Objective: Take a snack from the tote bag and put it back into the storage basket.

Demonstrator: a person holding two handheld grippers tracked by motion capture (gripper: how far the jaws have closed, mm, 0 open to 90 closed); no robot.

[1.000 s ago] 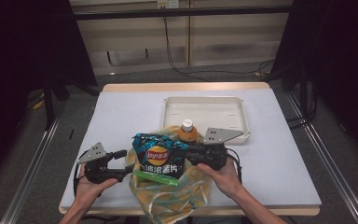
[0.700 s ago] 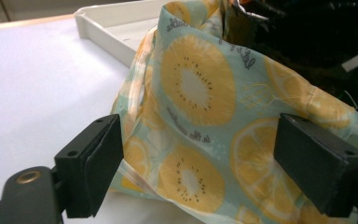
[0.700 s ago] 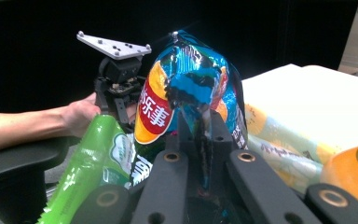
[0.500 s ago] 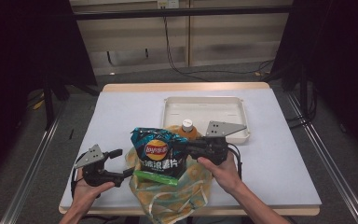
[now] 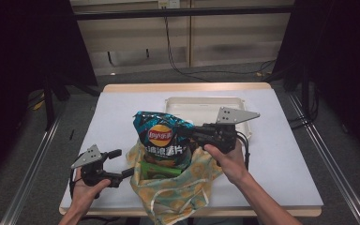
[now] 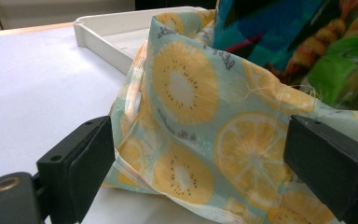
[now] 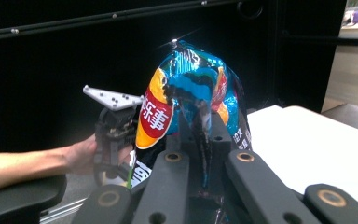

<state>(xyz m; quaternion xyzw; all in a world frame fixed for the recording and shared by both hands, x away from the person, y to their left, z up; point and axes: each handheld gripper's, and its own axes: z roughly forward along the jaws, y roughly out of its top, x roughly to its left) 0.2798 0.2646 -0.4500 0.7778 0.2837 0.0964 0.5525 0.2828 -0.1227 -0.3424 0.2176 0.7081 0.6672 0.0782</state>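
Note:
A blue-green chip bag (image 5: 161, 136) stands upright over a yellow citrus-print cloth bag (image 5: 178, 190) at the table's front. My right gripper (image 5: 193, 134) is shut on the chip bag's right edge; in the right gripper view the jaws pinch the chip bag (image 7: 191, 93) at my right gripper (image 7: 200, 128). My left gripper (image 5: 122, 163) is open at the cloth bag's left edge. In the left gripper view the cloth bag (image 6: 191, 126) bulges between the wide-apart jaws of my left gripper (image 6: 214, 154). A green packet (image 5: 157, 171) lies inside the cloth bag.
A white tray (image 5: 201, 105) sits behind the chip bag at the table's back centre, and its corner shows as the tray (image 6: 107, 42) in the left gripper view. The white table (image 5: 286, 159) has bare room to the right and left.
The right gripper has lifted the chip bag higher over the cloth bag, which now hides the orange-capped bottle in the tray. The left gripper has opened and drawn slightly back.

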